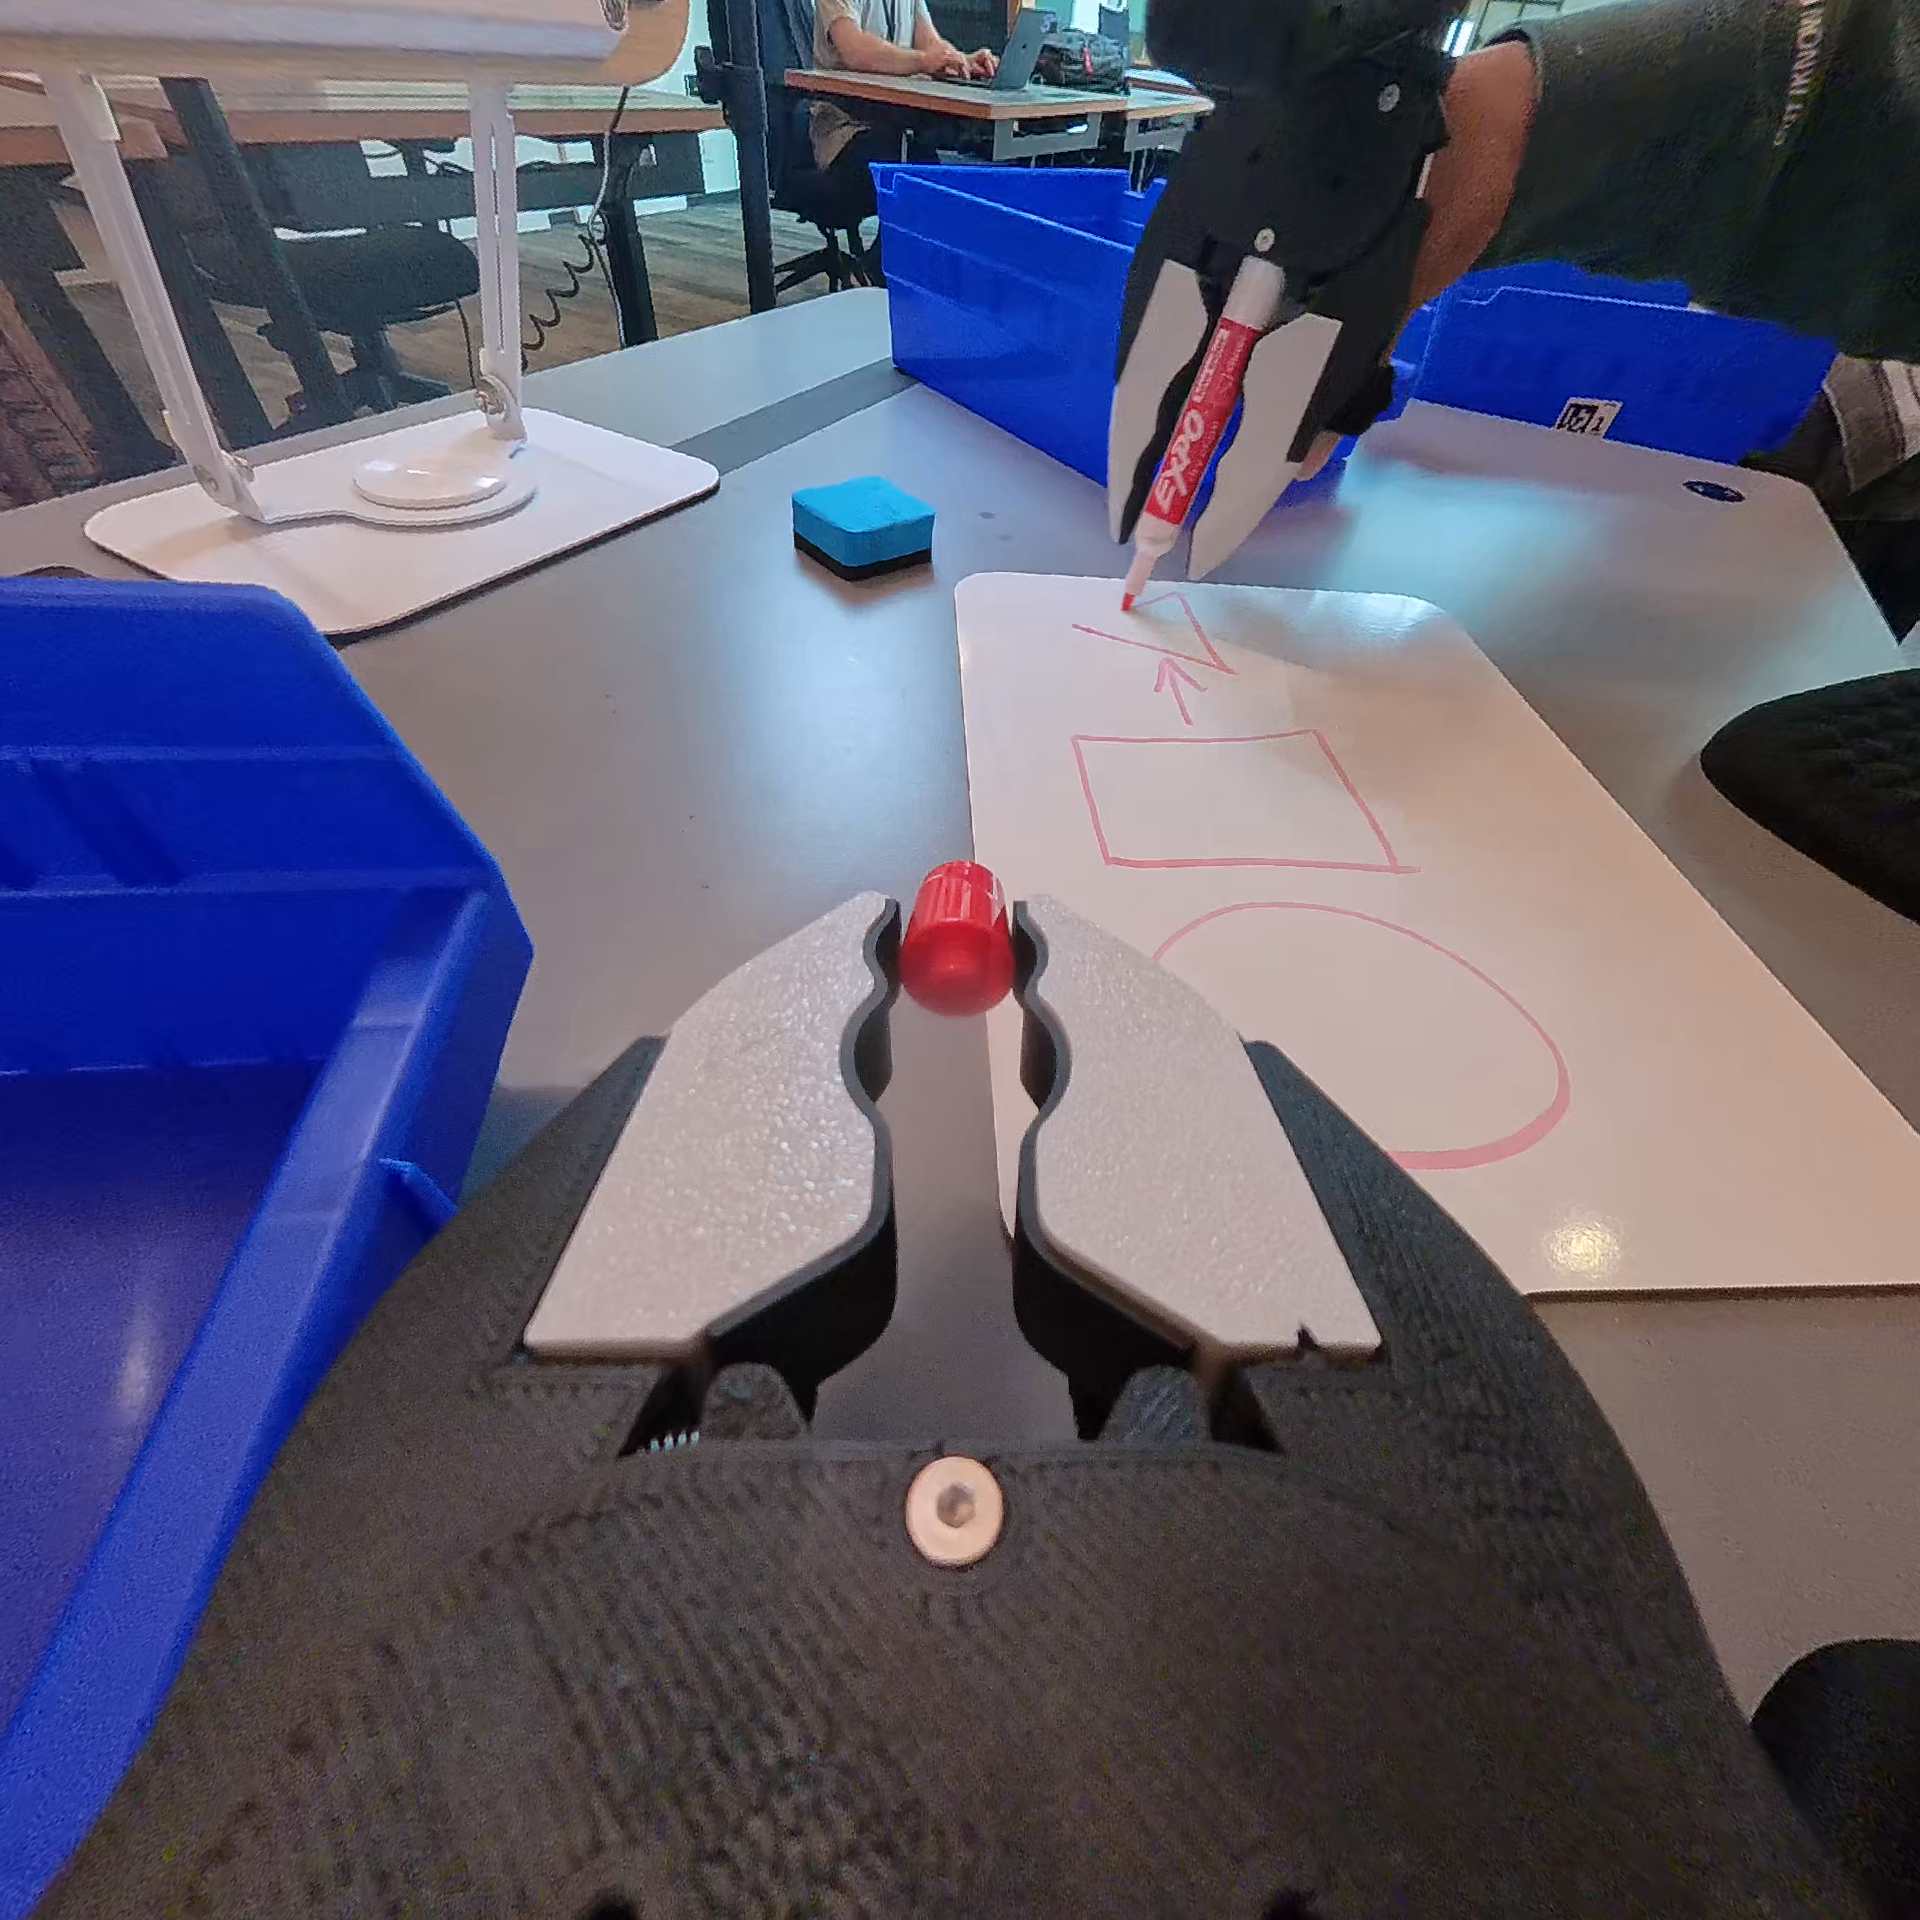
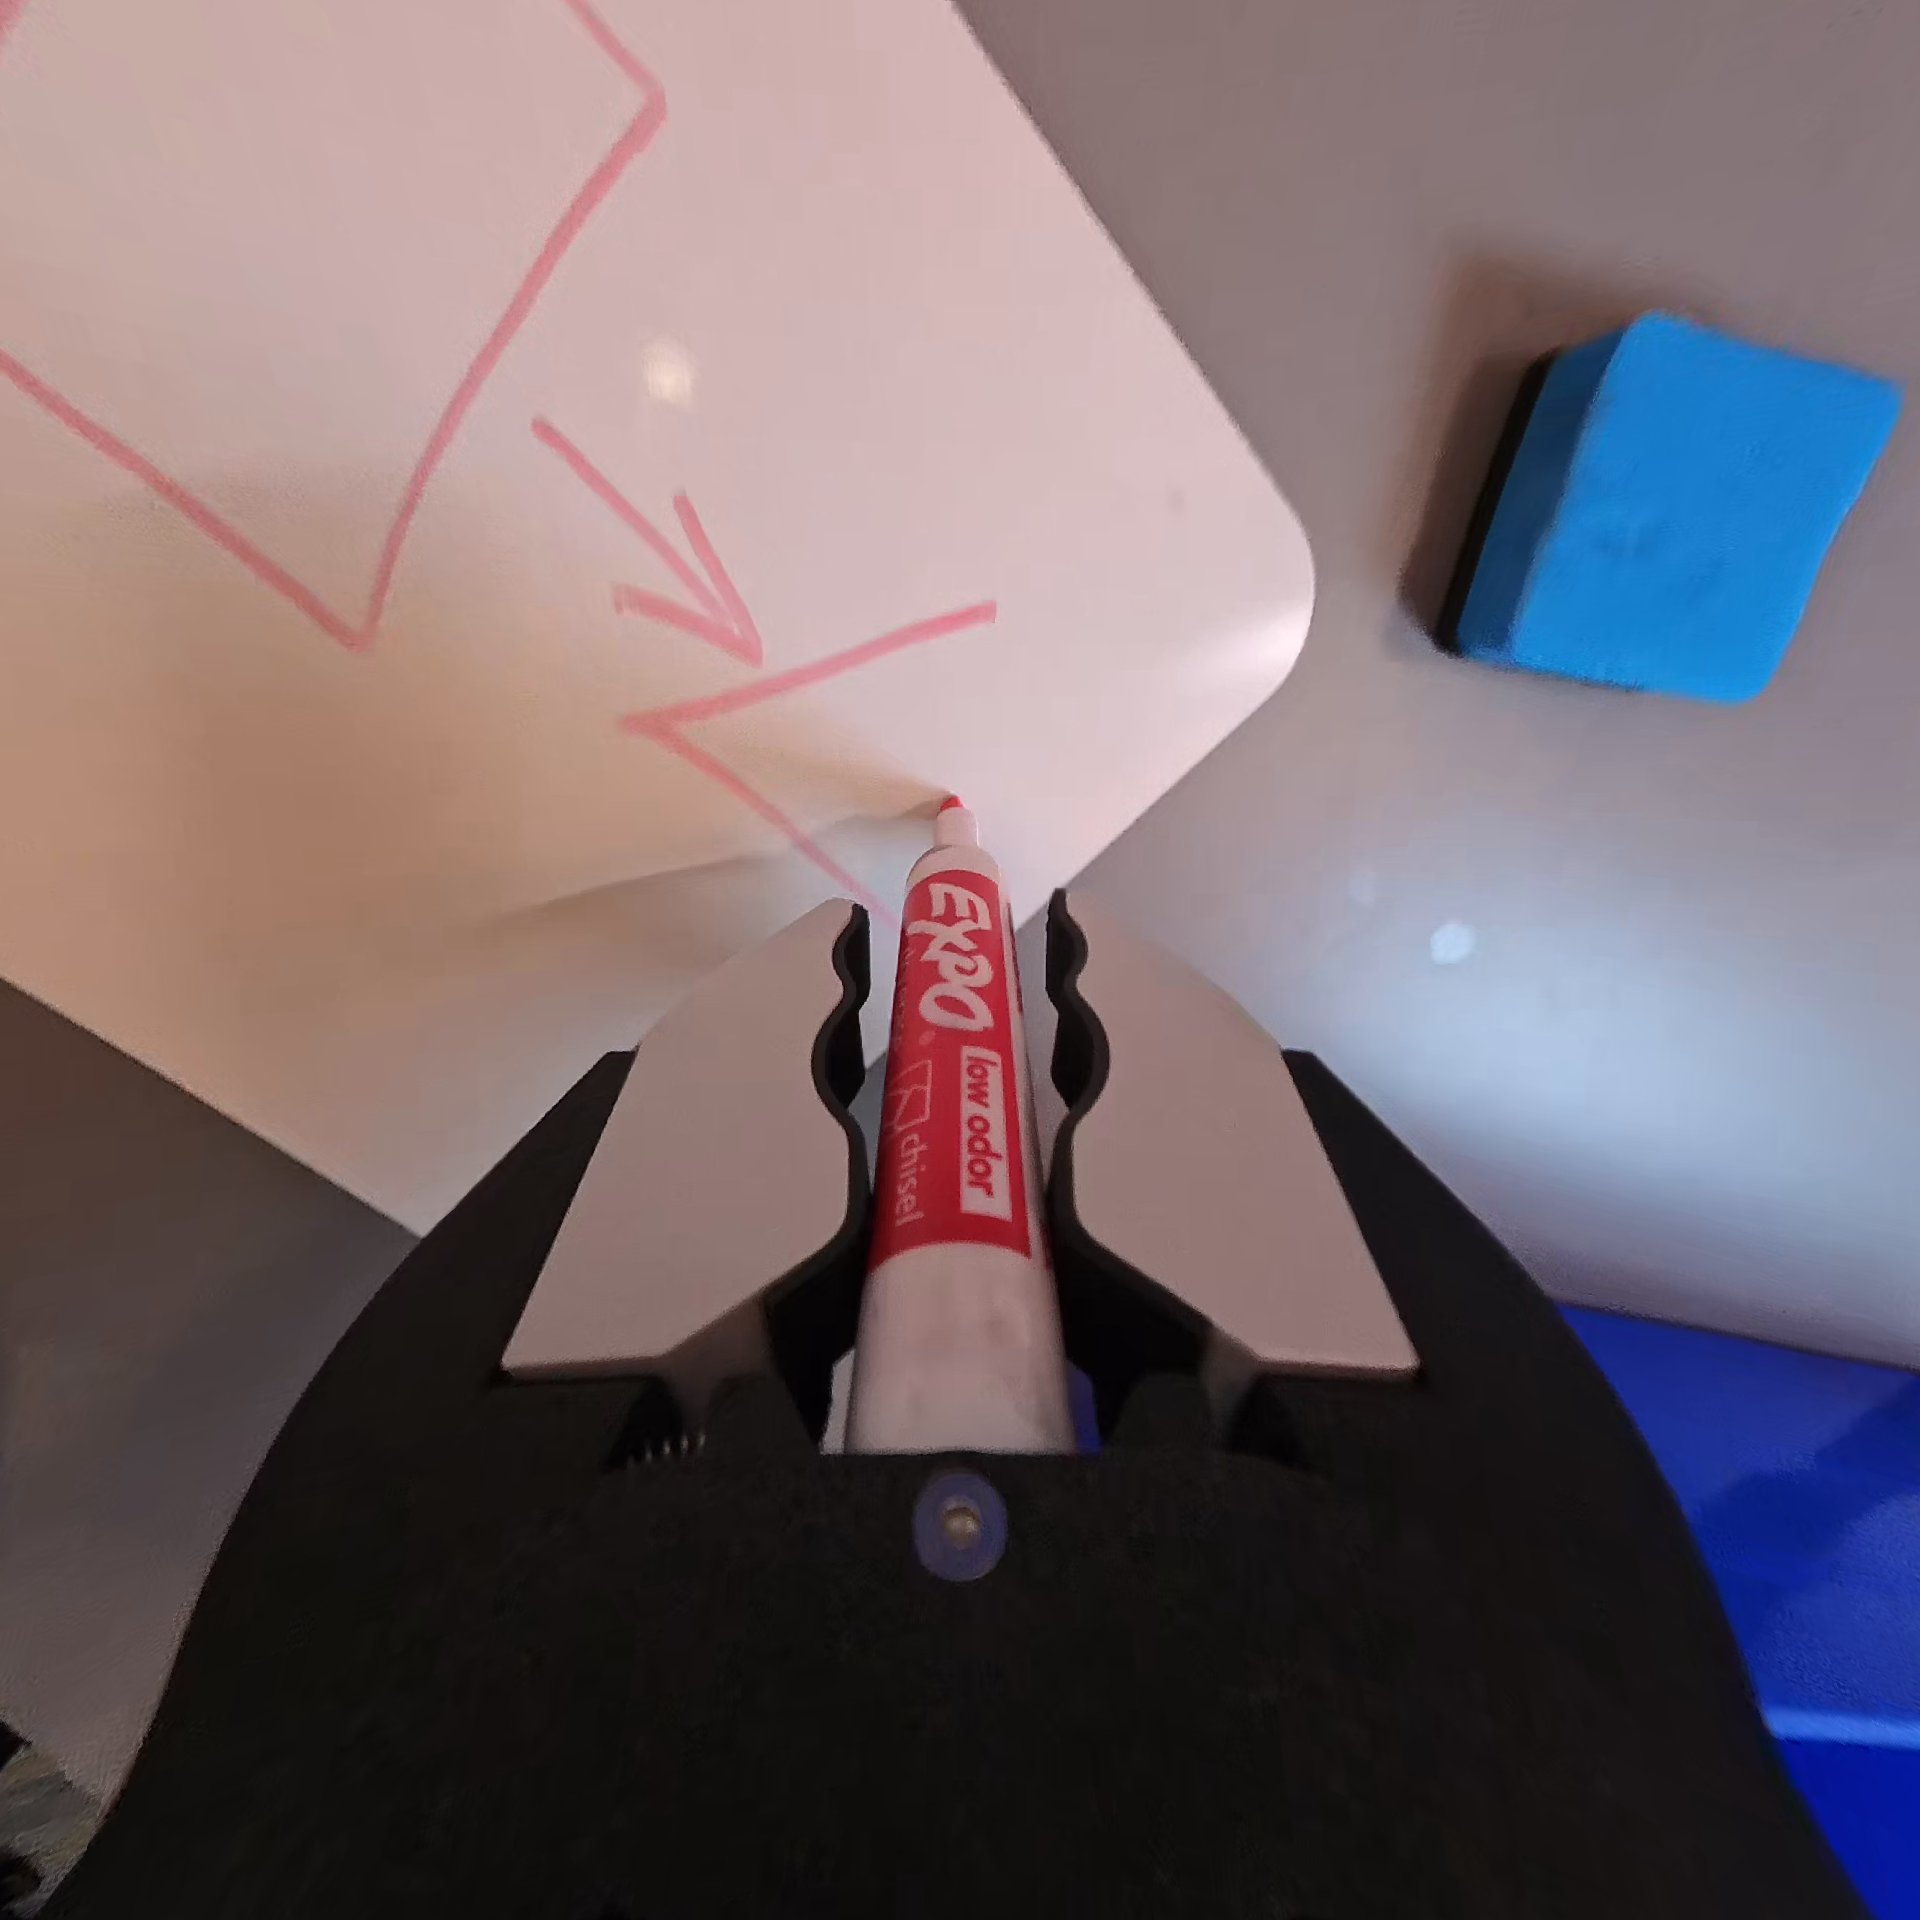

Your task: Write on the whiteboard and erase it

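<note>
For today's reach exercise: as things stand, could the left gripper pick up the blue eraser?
Probably not yet: the left gripper is shut on the red marker cap. The table path to the blue eraser looks clear, though.

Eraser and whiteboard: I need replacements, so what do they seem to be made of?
The eraser looks like soft blue foam, matte, on a thin black felt-like layer along one side. The whiteboard seems a thin, flexible glossy sheet, likely plastic: it mirrors ceiling lights and dimples around the marker tip. Its core is not visible.
</note>
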